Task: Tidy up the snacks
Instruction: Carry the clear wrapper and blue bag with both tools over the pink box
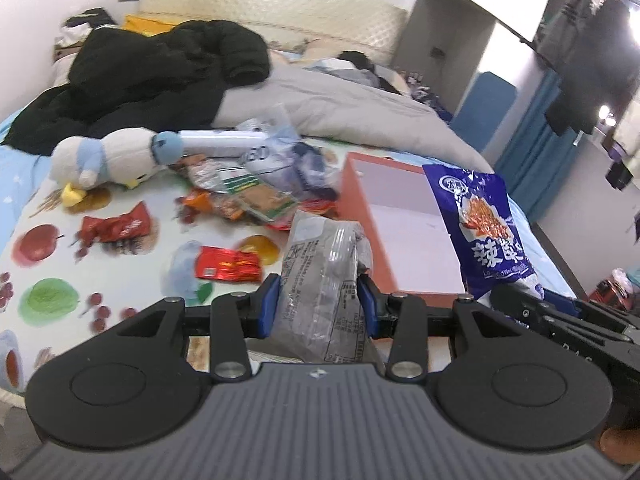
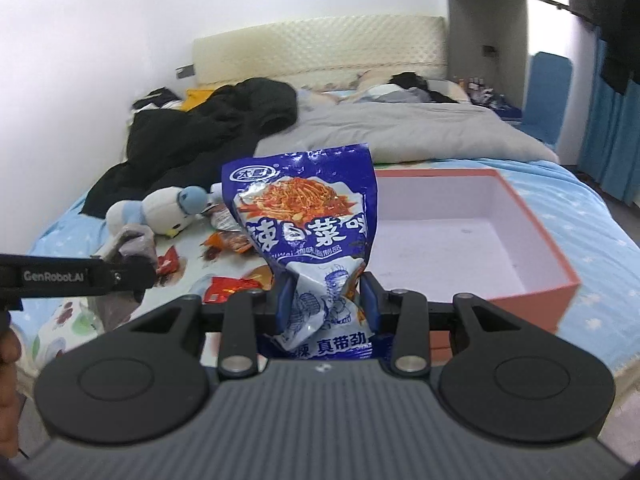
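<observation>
Grippers over a bed: left gripper (image 1: 318, 304) clenches a grey snack packet (image 1: 320, 280); right gripper (image 2: 325, 300) clenches a blue spicy-snack bag (image 2: 304, 216) near an orange box (image 2: 532, 292).

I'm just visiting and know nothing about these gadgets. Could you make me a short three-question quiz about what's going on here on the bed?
1. True or false: the orange box already holds snacks.
2. What does the right gripper hold? A) blue packet B) plush penguin C) nothing
3. Fill in: the left gripper is shut on a ____ packet.

Key: 1 false, its inside shows bare. 2 A. 3 grey.
</observation>
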### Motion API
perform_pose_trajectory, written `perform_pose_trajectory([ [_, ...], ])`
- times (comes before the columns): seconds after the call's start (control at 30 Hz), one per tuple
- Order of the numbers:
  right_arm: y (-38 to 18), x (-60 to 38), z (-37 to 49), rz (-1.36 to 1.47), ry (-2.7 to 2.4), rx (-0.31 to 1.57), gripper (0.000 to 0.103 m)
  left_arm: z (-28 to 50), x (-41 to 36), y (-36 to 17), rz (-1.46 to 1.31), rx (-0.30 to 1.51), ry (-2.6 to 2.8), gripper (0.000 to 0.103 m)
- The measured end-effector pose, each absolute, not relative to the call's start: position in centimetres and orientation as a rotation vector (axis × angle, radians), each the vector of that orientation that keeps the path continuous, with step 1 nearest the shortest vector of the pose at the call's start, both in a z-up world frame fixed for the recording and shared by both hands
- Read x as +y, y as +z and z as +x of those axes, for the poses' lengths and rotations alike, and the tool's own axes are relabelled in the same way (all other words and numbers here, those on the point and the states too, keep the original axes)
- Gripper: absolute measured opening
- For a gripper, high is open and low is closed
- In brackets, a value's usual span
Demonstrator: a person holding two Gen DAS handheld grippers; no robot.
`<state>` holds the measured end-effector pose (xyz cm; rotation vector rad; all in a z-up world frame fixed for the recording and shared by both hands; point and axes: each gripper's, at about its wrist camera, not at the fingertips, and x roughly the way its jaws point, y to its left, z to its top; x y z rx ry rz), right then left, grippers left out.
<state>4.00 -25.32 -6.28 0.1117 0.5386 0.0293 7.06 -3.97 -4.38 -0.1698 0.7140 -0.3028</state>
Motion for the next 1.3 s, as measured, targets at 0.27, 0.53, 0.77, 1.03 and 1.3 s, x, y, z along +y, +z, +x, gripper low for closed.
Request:
perform_pose_trajectory([
  [0.27,-6.3,-28.7,1.2,0.147,-0.057,0.538,0.04,7.0,-8.8,-4.1,-0.152,0.727,-0.408,0.047],
  [0.53,-6.7,-31.7,2.3,0.194,-0.104,0.542,0.04,10.8,-13.9,-4.7,-0.109,0.763,-0.473,0.047],
  [0.77,-7.8,-35.1,6.1,0.216,-0.116,0.575,0.04,16.7,-19.1,-5.3,-0.069,0.799,-0.501,0.047],
  [1.03,-9.7,-38.9,12.0,0.236,-0.115,0.621,0.04,23.8,-24.9,-7.2,-0.008,0.847,-0.536,0.047],
  [1.3,-12.5,-42.0,17.1,0.261,-0.121,0.667,0.04,29.6,-28.8,-10.7,0.033,0.904,-0.537,0.047],
])
